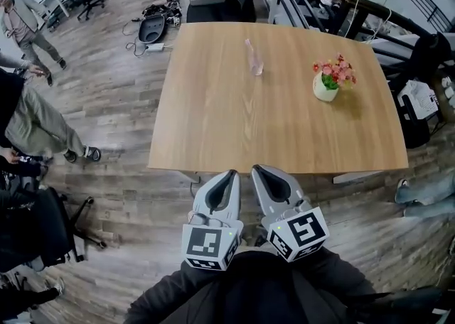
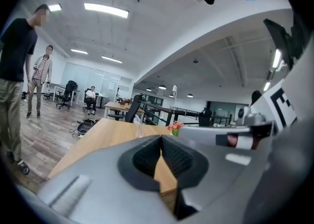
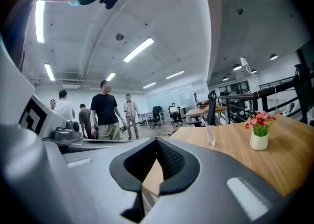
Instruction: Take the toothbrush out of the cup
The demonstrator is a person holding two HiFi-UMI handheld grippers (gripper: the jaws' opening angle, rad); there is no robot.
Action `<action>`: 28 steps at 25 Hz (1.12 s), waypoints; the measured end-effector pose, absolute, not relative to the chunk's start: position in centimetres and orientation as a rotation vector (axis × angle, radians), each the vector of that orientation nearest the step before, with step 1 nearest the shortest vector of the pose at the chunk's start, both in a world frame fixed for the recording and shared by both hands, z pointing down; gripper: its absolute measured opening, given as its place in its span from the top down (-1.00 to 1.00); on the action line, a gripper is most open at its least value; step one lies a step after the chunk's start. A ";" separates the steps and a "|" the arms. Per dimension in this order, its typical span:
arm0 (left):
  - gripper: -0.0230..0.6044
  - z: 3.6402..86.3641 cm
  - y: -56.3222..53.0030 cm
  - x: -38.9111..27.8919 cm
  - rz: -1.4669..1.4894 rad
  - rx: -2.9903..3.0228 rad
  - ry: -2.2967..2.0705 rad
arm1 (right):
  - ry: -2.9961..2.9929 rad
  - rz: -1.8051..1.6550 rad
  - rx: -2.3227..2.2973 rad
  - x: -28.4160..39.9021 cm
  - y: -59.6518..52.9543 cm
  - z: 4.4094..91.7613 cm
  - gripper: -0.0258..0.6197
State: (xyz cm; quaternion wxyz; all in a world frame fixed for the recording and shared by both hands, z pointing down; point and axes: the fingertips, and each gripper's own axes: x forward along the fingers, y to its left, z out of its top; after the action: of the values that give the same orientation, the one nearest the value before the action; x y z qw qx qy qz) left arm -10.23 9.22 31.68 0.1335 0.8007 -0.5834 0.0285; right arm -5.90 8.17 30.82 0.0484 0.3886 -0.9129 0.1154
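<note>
Fingers (image 1: 222, 191) closed, empty, near table (image 1: 213, 138) edge, cup (image 1: 256, 67) well beyond.

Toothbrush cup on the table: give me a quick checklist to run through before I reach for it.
1. Cup stands upright on the table: ok.
2. Toothbrush is in the cup, leaning, with its top sticking out: ok.
3. Way to the cup is free: only bare tabletop lies in front of it, and the flower pot stands apart to its right: ok.
4. Left gripper is open for a grasp: not ok. Its jaws are shut with nothing between them.
5. Right gripper is open for a grasp: not ok. It is also shut and empty.
6. Grippers are at the cup: not ok. Both sit short of the table's near edge.
</note>
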 end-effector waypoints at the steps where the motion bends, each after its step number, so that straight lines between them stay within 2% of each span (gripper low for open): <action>1: 0.90 31.8 9.0 -10.6 0.077 2.316 -1.688 | -2.776 0.345 1.185 -6.2 8.0 30.9 0.92; 16: 0.90 31.1 4.6 -9.7 0.073 2.344 -1.670 | -2.781 0.335 1.220 -5.4 3.8 30.3 0.92; 28: 0.90 31.3 -2.0 -4.3 0.195 2.381 -1.632 | -2.808 0.414 1.286 0.0 -3.3 30.2 0.92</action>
State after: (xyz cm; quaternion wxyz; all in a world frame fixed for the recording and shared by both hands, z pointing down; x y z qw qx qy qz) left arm -4.29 -2.00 31.32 0.1239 0.8167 -0.5597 0.0668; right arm -0.03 -3.30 30.20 0.0128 0.4126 -0.9011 0.1328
